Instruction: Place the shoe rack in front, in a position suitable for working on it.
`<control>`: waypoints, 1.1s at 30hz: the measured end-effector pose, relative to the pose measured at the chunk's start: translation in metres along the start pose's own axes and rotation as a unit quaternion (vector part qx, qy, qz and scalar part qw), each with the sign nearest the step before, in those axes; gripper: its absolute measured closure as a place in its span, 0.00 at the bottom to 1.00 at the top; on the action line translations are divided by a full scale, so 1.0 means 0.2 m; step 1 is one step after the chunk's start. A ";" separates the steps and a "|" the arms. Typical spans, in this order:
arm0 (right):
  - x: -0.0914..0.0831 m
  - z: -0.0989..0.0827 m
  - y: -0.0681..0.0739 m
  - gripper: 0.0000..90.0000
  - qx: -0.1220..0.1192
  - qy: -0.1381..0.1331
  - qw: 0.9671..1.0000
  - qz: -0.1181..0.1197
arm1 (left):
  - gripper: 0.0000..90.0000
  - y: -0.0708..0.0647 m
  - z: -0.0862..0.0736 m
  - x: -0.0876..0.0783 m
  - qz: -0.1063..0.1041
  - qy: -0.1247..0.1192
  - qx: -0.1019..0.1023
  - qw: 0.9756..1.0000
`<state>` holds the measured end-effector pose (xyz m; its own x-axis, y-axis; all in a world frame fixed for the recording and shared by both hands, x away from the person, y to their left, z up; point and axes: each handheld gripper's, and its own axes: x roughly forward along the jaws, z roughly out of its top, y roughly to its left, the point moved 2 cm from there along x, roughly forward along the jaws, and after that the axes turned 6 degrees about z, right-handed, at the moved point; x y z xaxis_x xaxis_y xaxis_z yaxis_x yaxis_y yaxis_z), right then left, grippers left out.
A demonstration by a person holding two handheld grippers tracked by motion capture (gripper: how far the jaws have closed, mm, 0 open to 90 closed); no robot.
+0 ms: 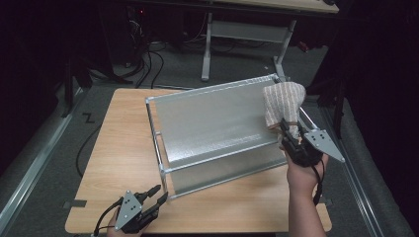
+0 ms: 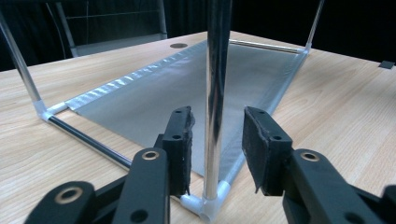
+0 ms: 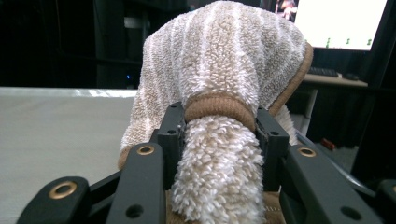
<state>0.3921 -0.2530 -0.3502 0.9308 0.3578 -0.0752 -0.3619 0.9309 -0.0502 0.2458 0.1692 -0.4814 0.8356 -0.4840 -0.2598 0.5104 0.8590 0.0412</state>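
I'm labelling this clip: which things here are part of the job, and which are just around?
In the job:
striped towel, clamped in the right gripper
metal rack, its corner post between the left gripper jaws

Just around:
wooden table
floor cables
far desk frame

Towel (image 1: 282, 103): beige with pale cream stripes, tan trim; fluffy off-white underside in right gripper view.
Rack (image 1: 217, 136): silver metal rods, white corner joints, grey sheet with a faint sheen.
Table (image 1: 123, 148): light wood grain.
Grippers: left (image 1: 155, 194), right (image 1: 289, 131), black jaws, brass-coloured rivets, grey top plates.
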 end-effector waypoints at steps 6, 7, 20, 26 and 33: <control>0.05 -0.04 0.02 0.67 -0.011 0.023 1.000 -0.009 | 0.67 0.01 0.00 0.03 -0.014 -0.003 -0.001 1.000; 0.05 -0.05 0.02 0.66 -0.010 0.022 1.000 -0.010 | 0.66 0.01 0.00 0.03 -0.016 -0.007 -0.001 1.000; 0.02 -0.08 0.05 0.52 -0.020 -0.007 1.000 -0.016 | 0.65 -0.04 0.03 0.07 -0.019 -0.036 -0.034 0.999; 0.02 -0.06 0.05 0.42 -0.026 -0.044 0.998 -0.032 | 0.68 -0.04 0.02 0.08 -0.011 -0.014 0.009 1.000; 0.08 -0.07 0.03 0.54 -0.031 -0.038 0.998 -0.044 | 0.80 -0.04 0.01 0.08 0.004 -0.017 0.006 1.000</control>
<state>0.4029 -0.2422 -0.3657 0.9595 0.2816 0.0086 -0.2789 0.9535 -0.1142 0.2562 0.1547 -0.4834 0.8456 -0.4832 -0.2269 0.5066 0.8604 0.0554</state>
